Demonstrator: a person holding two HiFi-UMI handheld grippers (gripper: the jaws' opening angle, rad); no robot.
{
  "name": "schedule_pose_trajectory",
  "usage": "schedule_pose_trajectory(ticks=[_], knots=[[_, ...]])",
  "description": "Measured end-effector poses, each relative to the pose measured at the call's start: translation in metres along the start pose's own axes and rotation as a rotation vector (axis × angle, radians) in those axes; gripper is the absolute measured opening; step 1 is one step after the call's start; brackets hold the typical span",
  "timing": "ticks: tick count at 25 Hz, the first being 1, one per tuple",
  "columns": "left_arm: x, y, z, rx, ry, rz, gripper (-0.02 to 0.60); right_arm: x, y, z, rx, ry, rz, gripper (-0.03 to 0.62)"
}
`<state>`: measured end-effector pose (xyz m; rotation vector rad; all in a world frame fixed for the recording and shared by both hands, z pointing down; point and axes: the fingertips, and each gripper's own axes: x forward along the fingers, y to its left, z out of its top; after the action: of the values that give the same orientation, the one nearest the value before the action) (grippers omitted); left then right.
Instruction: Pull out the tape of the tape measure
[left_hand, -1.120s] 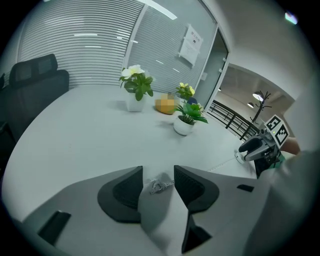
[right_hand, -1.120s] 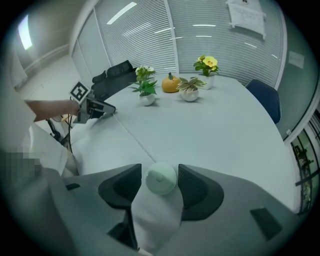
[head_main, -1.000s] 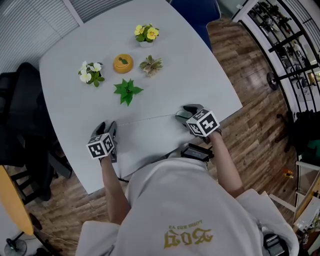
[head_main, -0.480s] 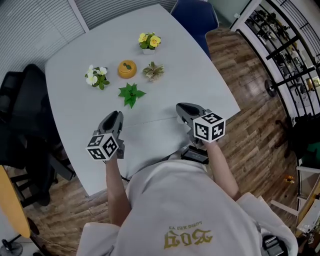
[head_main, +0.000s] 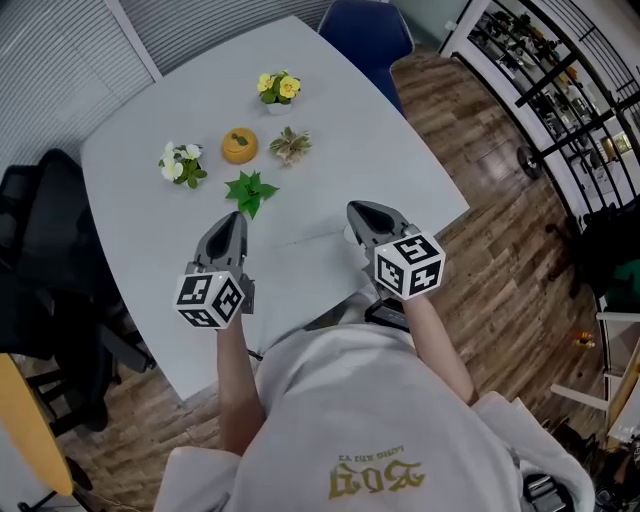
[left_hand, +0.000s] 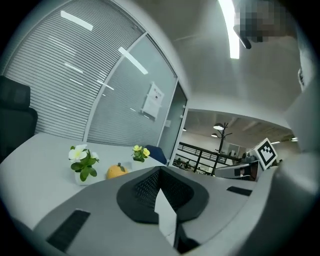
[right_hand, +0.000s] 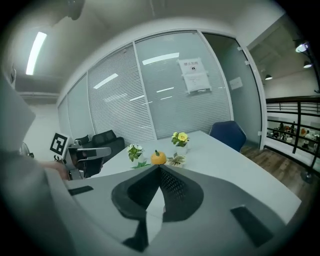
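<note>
A small round orange thing with a green leaf on top (head_main: 240, 146) sits on the white table (head_main: 400, 170) among little potted plants; no tape shows on it. It also appears beyond the jaws as an orange thing (left_hand: 116, 171) in the left gripper view and as an orange thing (right_hand: 158, 158) in the right gripper view. My left gripper (head_main: 232, 217) hovers over the table's near half, shut, holding nothing. My right gripper (head_main: 352, 207) hovers beside it to the right, also shut and empty. Both point toward the plants, well short of the orange thing.
Around the orange thing stand a white-flowered pot (head_main: 178, 163), a yellow-flowered pot (head_main: 277, 88), a pale succulent (head_main: 291, 144) and a green leafy plant (head_main: 249, 189). A blue chair (head_main: 365, 30) is at the far end, a black chair (head_main: 40, 250) at the left.
Both grippers have risen from near the table's front edge and moved forward toward the plants. The head view has shifted a little.
</note>
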<state>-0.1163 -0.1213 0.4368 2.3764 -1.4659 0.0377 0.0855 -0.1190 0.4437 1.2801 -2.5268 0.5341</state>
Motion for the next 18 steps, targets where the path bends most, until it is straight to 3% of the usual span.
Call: schedule_pose_trajectory(ticks=[7, 18], knots=[[0.002, -0.006, -0.015, 0.022, 0.056, -0.003, 0.003, -0.01, -0.003, -0.005, 0.004, 0.005, -0.02, 0.015], [0.007, -0.007, -0.021, -0.016, 0.068, -0.029, 0.003, -0.009, -0.01, -0.009, 0.006, 0.015, -0.034, 0.015]])
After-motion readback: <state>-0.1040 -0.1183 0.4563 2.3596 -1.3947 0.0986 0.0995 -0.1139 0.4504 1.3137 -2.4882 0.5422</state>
